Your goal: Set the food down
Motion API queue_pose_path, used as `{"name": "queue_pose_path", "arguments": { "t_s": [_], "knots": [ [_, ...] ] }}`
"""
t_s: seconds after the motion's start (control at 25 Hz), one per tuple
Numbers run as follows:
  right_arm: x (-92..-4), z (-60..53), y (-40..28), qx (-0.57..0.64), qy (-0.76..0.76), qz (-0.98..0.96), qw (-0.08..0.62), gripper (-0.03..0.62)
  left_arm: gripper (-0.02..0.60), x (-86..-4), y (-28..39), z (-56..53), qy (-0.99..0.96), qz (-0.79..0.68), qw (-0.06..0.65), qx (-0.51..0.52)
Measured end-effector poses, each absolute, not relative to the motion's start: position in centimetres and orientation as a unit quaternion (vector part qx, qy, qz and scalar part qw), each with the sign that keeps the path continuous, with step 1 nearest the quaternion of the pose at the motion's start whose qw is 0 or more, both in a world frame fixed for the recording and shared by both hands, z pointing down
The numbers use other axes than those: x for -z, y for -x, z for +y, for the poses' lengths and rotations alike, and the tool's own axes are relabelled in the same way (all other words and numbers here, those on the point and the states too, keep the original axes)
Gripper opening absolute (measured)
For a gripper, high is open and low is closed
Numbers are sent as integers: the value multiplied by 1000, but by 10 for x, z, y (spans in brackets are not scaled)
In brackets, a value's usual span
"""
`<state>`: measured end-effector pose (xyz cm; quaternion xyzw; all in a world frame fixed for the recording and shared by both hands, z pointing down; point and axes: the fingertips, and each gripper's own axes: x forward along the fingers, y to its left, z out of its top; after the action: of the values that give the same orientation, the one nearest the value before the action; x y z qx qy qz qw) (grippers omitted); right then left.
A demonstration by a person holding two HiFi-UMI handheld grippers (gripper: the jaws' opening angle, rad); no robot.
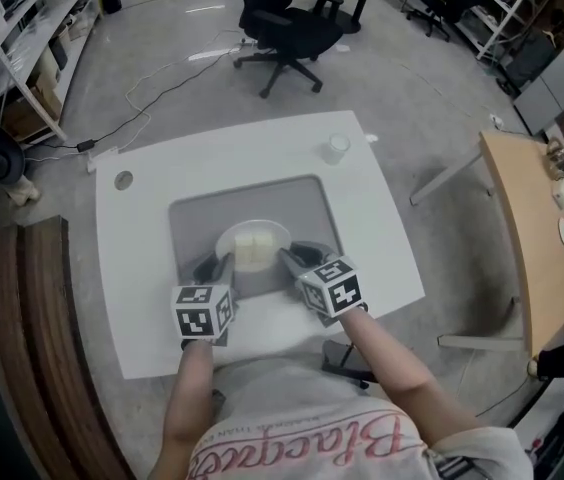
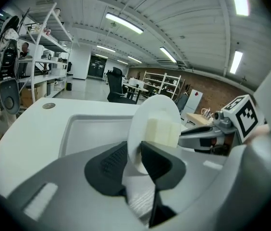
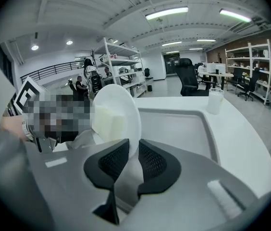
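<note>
Nearest, the person's left forearm point(image 1: 184, 398) and right forearm point(image 1: 394, 363) reach over the white counter's point(image 1: 152, 183) near edge. The left hand-held gripper point(image 1: 218, 264) pinches the left rim of the white round plate point(image 1: 232, 236), and the right hand-held gripper point(image 1: 295, 258) pinches its right rim. The pale cream food blocks point(image 1: 255, 253) sit between them, over the grey recessed tray point(image 1: 194, 218) at the counter's middle. Neither hand is nearer, so both should probably lower together. Whether the plate touches the tray I cannot tell
</note>
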<state>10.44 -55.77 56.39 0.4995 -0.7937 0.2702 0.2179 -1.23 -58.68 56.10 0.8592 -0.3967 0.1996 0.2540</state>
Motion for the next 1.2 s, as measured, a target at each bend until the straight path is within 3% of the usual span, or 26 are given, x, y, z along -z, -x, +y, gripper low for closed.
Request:
{"name": "queue_pose_path", "arguments": {
  "t_s": [0.52, 0.68, 0.8, 1.04, 1.2],
  "knots": [
    [-586, -571, -118, -343, -534, -742, 216, 100, 110, -586, 3, -594, -852, -373, 268, -250],
    [-593, -574, -127, -336, -559, -722, 232, 41, 122, -590, 1, -596, -851, -371, 279, -247],
    [-593, -578, -128, -327, -566, -721, 230, 32, 130, -594, 3, -600, -849, -379, 259, -263],
    [-577, -578, -134, -314, -571, -728, 214, 3, 8, -589, 17, -609, -839, -422, 235, -252],
    [-553, -573, -133, -308, -562, -745, 184, 2, 0, -568, 28, -611, -838, -449, 222, -217]
  ]
}}
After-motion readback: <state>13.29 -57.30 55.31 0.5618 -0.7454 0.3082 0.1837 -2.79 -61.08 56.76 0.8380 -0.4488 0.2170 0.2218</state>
